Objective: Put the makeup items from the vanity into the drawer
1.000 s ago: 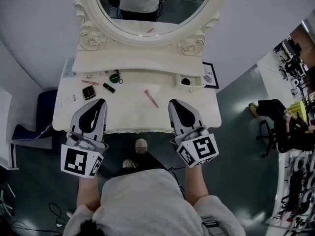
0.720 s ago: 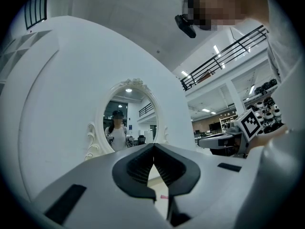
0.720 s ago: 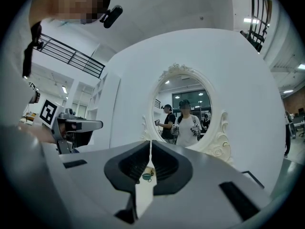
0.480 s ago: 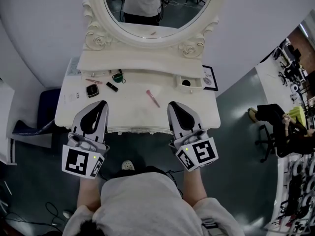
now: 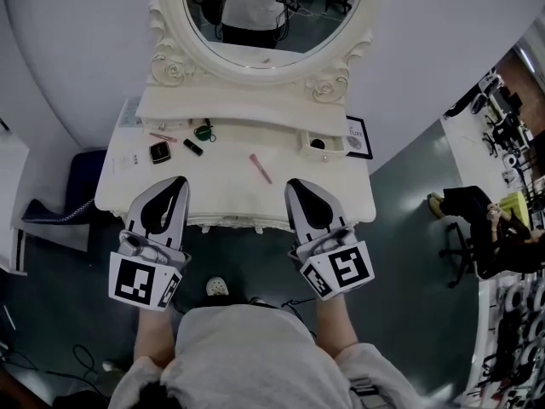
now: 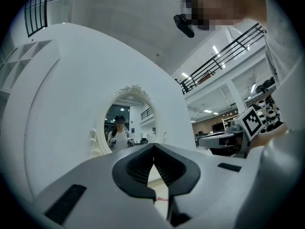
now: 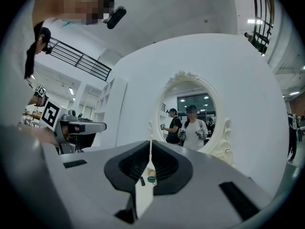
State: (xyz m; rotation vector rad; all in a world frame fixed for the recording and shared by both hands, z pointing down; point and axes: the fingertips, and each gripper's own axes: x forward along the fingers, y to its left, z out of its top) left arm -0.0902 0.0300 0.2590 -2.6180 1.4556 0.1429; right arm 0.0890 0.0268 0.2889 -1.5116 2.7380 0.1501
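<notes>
Makeup lies on the counter (image 5: 223,187): pink stick (image 5: 261,168), compact (image 5: 159,152), tube (image 5: 192,147). Drawer (image 5: 330,143) looks open. Left tool (image 5: 174,181) and right tool (image 5: 295,184) hover closed and empty; any pickup needs jaws parted.

The head view looks steeply down on the table (image 5: 223,187). Both gripper views sit low, facing the mirror (image 5: 272,15), which all three share.

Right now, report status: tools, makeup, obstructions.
Left tool shut, empty; right tool shut, empty. Pink stick, compact on vanity, untouched. Nothing in the way.
</notes>
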